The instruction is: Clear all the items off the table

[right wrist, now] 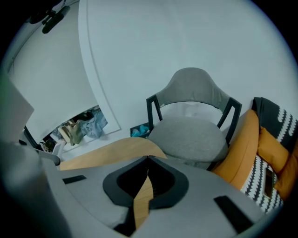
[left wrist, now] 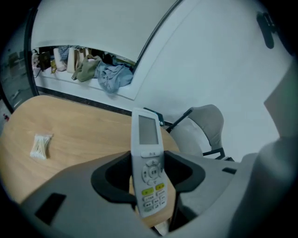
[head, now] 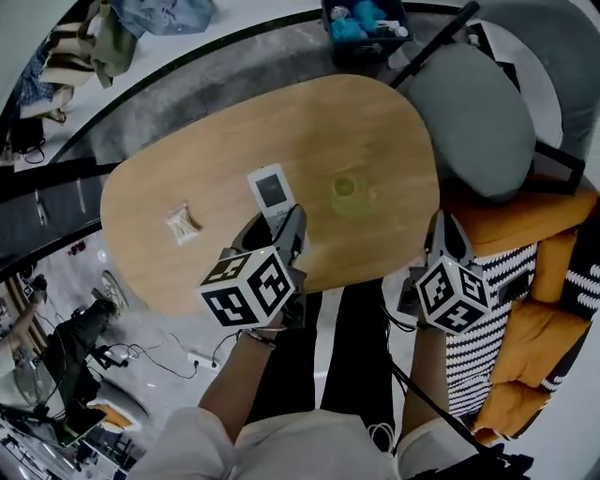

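Note:
A white remote control [head: 270, 191] with a small screen sits over the near part of the oval wooden table [head: 234, 122]. My left gripper [head: 280, 225] is shut on its button end. In the left gripper view the remote [left wrist: 148, 153] stands between the two pads, which press on its sides, with my left gripper [left wrist: 149, 173] pointing across the table. A small packet of cotton swabs [head: 183, 223] lies to the left, also visible as the packet [left wrist: 40, 146]. A pale green translucent ring [head: 346, 191] rests to the right. My right gripper [head: 441, 236] hangs off the table's near right edge, shut and empty [right wrist: 147, 160].
A grey chair [head: 476, 111] stands at the table's right end, seen as the chair [right wrist: 192, 135]. An orange sofa with a black-and-white cushion [head: 525, 281] is on the right. A dark basket of blue items [head: 366, 26] sits on the floor beyond the table. The person's legs are below the near edge.

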{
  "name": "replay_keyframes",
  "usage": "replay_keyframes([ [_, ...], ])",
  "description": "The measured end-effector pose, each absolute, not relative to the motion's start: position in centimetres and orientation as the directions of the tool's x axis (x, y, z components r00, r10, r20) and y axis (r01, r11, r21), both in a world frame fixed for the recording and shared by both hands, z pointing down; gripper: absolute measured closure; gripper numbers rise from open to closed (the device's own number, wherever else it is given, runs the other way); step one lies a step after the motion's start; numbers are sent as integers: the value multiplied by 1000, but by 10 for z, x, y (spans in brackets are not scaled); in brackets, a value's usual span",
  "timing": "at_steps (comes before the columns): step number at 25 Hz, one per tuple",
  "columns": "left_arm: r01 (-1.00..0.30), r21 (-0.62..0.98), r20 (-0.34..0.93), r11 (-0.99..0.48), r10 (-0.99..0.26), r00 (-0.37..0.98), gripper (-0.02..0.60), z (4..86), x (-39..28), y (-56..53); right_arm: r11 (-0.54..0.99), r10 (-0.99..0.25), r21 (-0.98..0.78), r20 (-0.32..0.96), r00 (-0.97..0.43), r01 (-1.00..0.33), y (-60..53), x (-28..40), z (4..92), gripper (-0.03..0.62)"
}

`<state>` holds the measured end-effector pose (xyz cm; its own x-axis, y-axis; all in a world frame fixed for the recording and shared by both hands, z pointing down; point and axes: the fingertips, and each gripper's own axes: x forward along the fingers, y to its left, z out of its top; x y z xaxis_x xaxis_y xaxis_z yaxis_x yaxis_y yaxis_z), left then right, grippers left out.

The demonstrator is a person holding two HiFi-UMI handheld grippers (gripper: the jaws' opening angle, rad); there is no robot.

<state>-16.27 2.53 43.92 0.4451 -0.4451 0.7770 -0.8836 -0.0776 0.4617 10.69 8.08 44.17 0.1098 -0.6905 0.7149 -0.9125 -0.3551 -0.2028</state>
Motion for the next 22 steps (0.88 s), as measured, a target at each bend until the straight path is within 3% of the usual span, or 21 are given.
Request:
replay_keyframes([
  [12, -815, 509, 709, -276, -402, 579, 367, 387, 6, 33, -433, -705, -235, 690, 165, -870, 109, 211, 418, 569],
  [22, -766, 489, 713, -417, -315, 626, 366, 404, 118, 33, -453, -719, -266, 673, 172, -851, 105, 275, 422, 569],
])
